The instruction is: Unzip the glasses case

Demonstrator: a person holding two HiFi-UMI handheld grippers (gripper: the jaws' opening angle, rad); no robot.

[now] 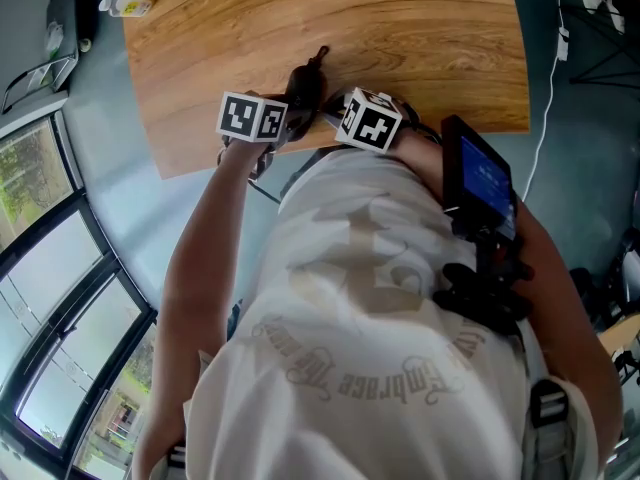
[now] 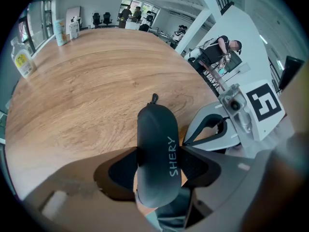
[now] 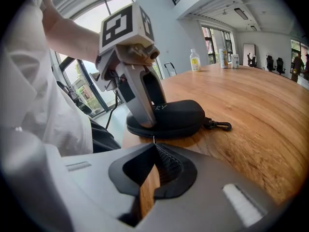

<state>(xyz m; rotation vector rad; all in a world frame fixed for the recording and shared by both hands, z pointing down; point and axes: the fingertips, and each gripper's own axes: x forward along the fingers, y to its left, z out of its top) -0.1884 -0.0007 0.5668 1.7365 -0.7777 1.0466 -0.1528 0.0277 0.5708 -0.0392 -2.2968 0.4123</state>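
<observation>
Black and smooth-shelled, the glasses case [image 2: 157, 129] lies flat on the wooden worktop [image 1: 400, 38], close to the edge where the person stands. It is zipped round, with a small clip [image 3: 219, 125] trailing from its far end onto the wood.

The left gripper [image 2: 159, 164] comes down on it from above. Its jaws are clamped on the case's two long sides, one dark pad pressed against each flank near the end closest to the person.

The right gripper [image 3: 153, 146] sits low just beside it, pointing at the case's seam. Its jaws are drawn together at the tips, nipping a thin pale tab [image 3: 154, 139] that reaches up to the seam. It is too small for me to tell what it is.

From above, the two marker cubes sit near each other, with the case poking out between them. A pale bottle [image 3: 194, 61] stands well away along the worktop's edge.
</observation>
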